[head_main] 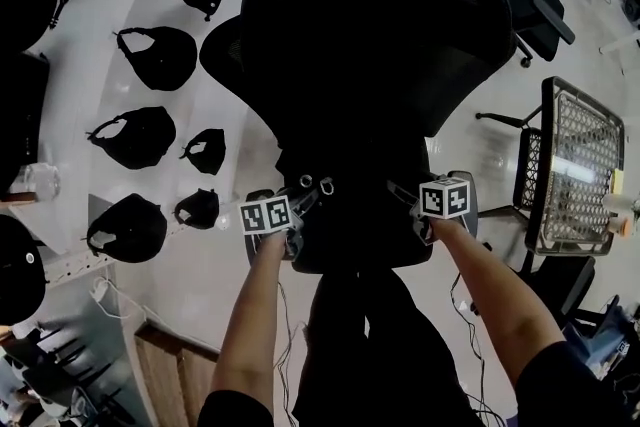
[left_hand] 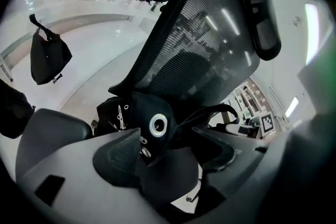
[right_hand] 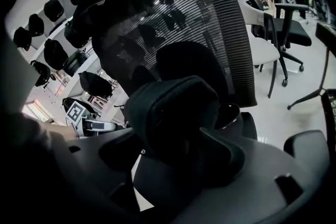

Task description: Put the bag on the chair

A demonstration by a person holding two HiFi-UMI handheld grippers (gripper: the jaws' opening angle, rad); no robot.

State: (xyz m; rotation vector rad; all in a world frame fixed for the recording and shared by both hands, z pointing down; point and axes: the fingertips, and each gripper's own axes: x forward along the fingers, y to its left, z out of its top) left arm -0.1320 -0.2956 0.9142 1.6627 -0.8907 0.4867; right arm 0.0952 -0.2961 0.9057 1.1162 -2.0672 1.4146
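A black mesh office chair [head_main: 370, 25] stands right in front of me, its backrest [left_hand: 199, 44] [right_hand: 184, 18] filling both gripper views. The black bag [head_main: 345, 220] lies on the seat, against the foot of the backrest. My left gripper [head_main: 298, 207] is at the bag's left end. Its jaws stand wide, with a bag tab bearing a metal eyelet [left_hand: 158, 125] loose between them and the pads not pressing on it. My right gripper [head_main: 408, 202] is at the bag's right end, also open, with a rounded fold of the bag [right_hand: 173, 107] in the gap.
Several other black bags [head_main: 160, 55] [head_main: 135, 135] [head_main: 125, 227] lie on the pale surface to the left. A wire-mesh cart [head_main: 580, 165] stands at the right, and another office chair [head_main: 535, 5] at the upper right. Cables trail across the floor near my feet.
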